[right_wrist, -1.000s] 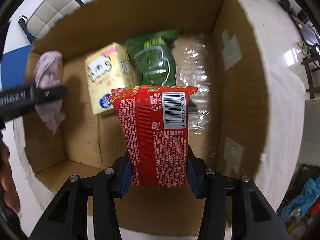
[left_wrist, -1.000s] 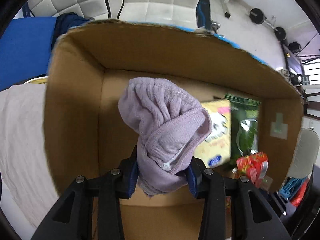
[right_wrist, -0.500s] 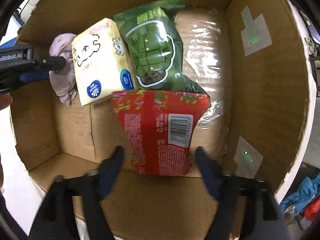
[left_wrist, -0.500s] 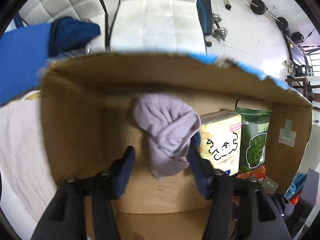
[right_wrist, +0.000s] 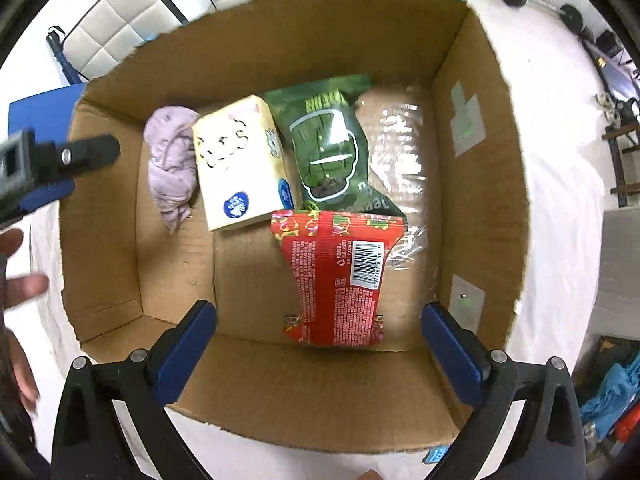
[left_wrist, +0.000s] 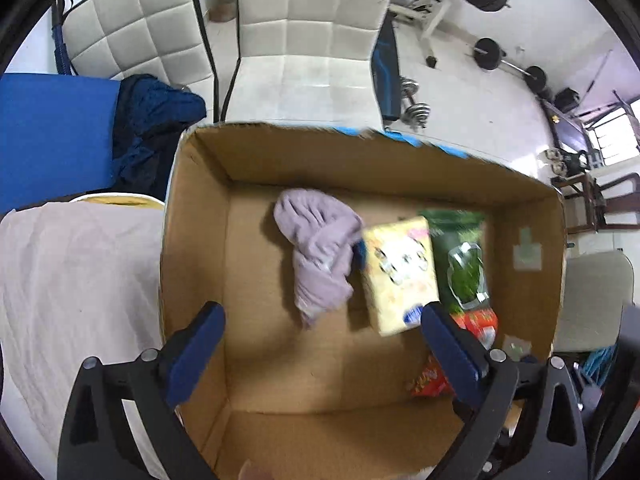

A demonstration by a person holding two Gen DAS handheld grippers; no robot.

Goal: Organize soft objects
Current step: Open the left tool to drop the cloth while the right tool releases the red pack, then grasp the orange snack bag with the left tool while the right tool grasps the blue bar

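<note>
A lilac cloth (left_wrist: 320, 256) lies loose on the floor of the cardboard box (left_wrist: 192, 264), against a yellow tissue pack (left_wrist: 400, 272). My left gripper (left_wrist: 320, 344) is open and empty above the box. In the right wrist view the red snack packet (right_wrist: 340, 276) lies on the box floor (right_wrist: 176, 264) in front of the green packet (right_wrist: 328, 152), the tissue pack (right_wrist: 236, 168) and the lilac cloth (right_wrist: 170, 160). My right gripper (right_wrist: 318, 340) is open and empty above the packet. The left gripper (right_wrist: 60, 160) shows at the left edge.
A clear plastic bag (right_wrist: 396, 168) lies at the box's right side. The box stands on a white cloth (left_wrist: 60, 280). White padded chairs (left_wrist: 308, 40), a blue mat (left_wrist: 52, 132) and dark blue clothing (left_wrist: 152, 120) are behind it. Weights (left_wrist: 488, 52) lie on the floor.
Both grippers opened and pulled back up. The lilac cloth dropped from the left gripper and the red packet from the right gripper onto the box floor.
</note>
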